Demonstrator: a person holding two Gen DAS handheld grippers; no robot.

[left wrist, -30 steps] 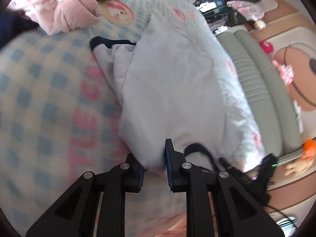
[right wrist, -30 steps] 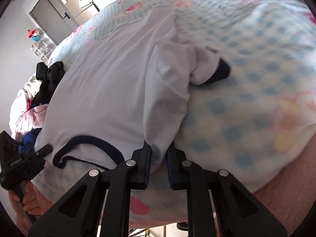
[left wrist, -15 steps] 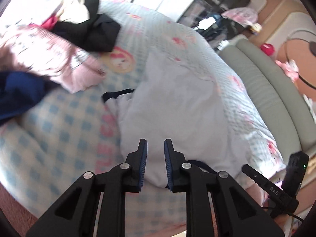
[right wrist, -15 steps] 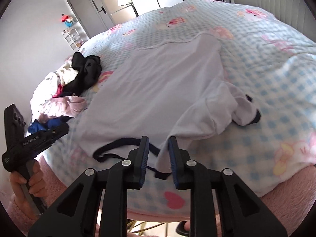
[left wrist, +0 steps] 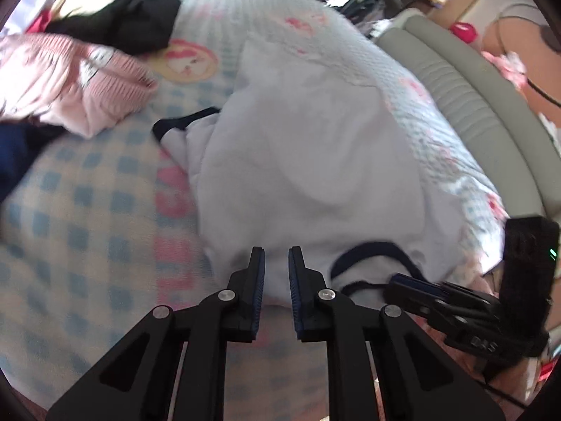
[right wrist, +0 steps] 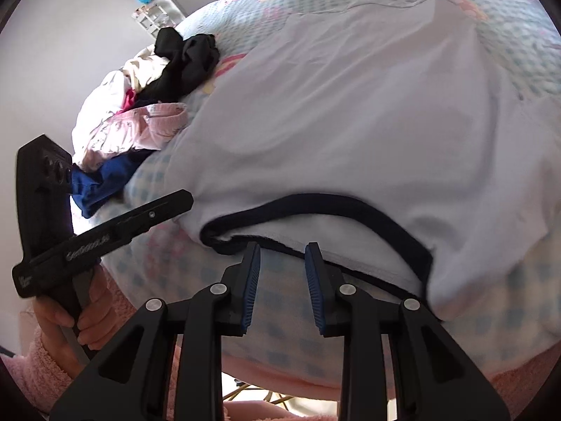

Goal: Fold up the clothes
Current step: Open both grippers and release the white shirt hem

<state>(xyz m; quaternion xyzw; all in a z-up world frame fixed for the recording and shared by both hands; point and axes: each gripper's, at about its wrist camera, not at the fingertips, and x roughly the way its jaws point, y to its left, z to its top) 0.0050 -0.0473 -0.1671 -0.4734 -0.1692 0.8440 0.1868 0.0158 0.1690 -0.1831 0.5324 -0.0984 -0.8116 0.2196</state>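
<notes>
A white T-shirt with navy trim (left wrist: 308, 161) lies spread on the checked bedspread, collar toward the near edge. It also shows in the right wrist view (right wrist: 368, 112). My left gripper (left wrist: 276, 256) is open and empty, its tips over the shirt's near shoulder, left of the navy collar (left wrist: 371, 249). My right gripper (right wrist: 282, 251) is open and empty, its tips at the navy collar (right wrist: 315, 207). A sleeve with a navy cuff (left wrist: 182, 126) is folded at the shirt's left side.
A pile of pink, black, white and blue clothes (left wrist: 80, 59) lies at the bed's far left; it also shows in the right wrist view (right wrist: 140, 115). A grey padded bed rail (left wrist: 466, 94) runs along the right. The checked bedspread (left wrist: 87, 210) drops off at the near edge.
Both grippers have let go of the shirt and opened. The left pulled back from the shoulder; the right moved from the shirt's right side to the collar.
</notes>
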